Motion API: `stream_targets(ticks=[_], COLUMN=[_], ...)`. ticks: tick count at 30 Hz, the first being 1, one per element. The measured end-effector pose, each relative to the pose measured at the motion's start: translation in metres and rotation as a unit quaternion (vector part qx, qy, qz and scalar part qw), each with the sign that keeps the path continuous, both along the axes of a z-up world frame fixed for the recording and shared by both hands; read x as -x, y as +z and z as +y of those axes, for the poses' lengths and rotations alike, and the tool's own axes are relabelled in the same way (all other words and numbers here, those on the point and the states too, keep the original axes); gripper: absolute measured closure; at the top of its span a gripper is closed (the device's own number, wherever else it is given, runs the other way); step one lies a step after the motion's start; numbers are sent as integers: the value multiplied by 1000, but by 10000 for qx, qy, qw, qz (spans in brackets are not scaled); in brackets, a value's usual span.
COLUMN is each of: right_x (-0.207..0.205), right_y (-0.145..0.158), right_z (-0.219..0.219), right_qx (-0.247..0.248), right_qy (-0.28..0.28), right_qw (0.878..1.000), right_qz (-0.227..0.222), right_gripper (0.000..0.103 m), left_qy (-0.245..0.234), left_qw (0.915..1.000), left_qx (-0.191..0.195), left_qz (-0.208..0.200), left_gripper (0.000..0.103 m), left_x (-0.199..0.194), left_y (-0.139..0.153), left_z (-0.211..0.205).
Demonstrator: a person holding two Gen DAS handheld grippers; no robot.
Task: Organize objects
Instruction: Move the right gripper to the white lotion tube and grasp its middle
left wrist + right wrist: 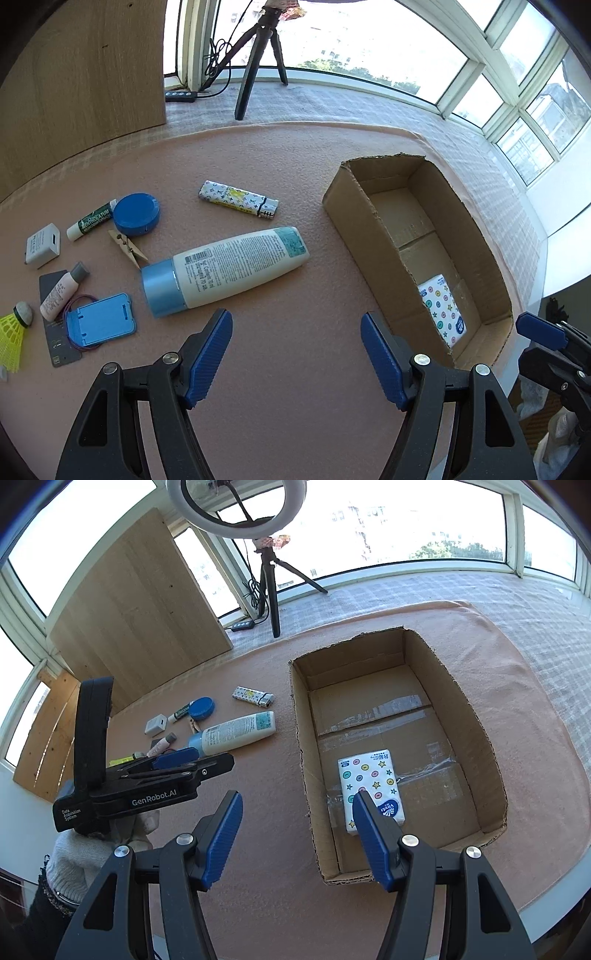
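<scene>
Pink fleecy cloth (280,369) bears rectangular corrugated cardboard box (476,716).

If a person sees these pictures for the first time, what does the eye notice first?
Probably the open cardboard box on the pink mat, holding only a patterned tissue pack near its close end. Left of it, the big white bottle with a blue cap lies among scattered small items.

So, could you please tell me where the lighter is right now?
In the left wrist view, the lighter lies on the pink mat, beyond the lotion bottle, between the blue tin and the box.
</scene>
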State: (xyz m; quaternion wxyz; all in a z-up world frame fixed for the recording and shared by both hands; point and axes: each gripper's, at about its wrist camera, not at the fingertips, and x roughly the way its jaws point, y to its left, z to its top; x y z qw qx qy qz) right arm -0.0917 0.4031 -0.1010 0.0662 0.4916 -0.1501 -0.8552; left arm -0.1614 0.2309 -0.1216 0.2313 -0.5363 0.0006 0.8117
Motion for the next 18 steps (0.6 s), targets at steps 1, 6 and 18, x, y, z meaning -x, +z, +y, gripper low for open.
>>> stream_targets(ticks=[1,6,18], right_x=[-1,-6,-20], right_y=[-1,-5,-10], right_z=[-1,0,11], right_qx=[-4,-59,-45], right_qy=[-1,-23,-147], right_qw=[10000,9999,9997], right_qz=[-13,-94,-214], right_gripper=[45,45,45], left_qy=[26,174,289], left_qw=[10000,9996,9985], left_qx=[65,214,193], left_qz=[3,49,-427], left_gripper=[28,28,29], left_x=[6,34,96], left_y=[-2,-5,-28], left_z=[-2,-11,-14])
